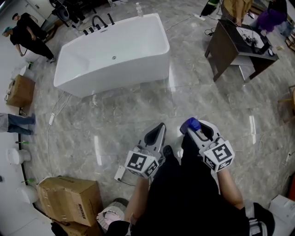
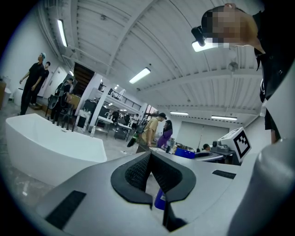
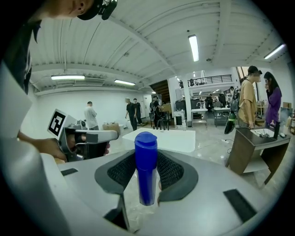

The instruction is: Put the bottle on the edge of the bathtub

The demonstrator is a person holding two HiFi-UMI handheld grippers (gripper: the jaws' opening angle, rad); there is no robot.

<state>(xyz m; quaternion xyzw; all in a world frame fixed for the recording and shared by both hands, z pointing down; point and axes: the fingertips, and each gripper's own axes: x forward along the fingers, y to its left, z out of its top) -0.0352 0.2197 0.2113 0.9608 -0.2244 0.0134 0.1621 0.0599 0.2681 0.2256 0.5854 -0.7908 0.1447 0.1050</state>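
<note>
A blue bottle (image 1: 191, 124) with a flip cap stands upright between the fingers of my right gripper (image 1: 197, 130), which is shut on it; in the right gripper view the bottle (image 3: 146, 168) fills the middle between the jaws of the right gripper (image 3: 146, 159). My left gripper (image 1: 158, 132) hangs beside it, shut with nothing held; its pads (image 2: 138, 171) meet at the tip. The white freestanding bathtub (image 1: 115, 53) stands well ahead to the left on the marble floor, far from both grippers. It also shows as the bathtub (image 3: 168, 138) and the bathtub (image 2: 46, 147).
A dark wooden table (image 1: 235, 44) stands ahead right. Cardboard boxes (image 1: 69, 198) lie near left, with another box (image 1: 20, 90) at the far left. People (image 1: 27, 37) stand beyond the tub's black faucet (image 1: 99, 22). A clear bottle (image 1: 139, 9) sits behind the tub.
</note>
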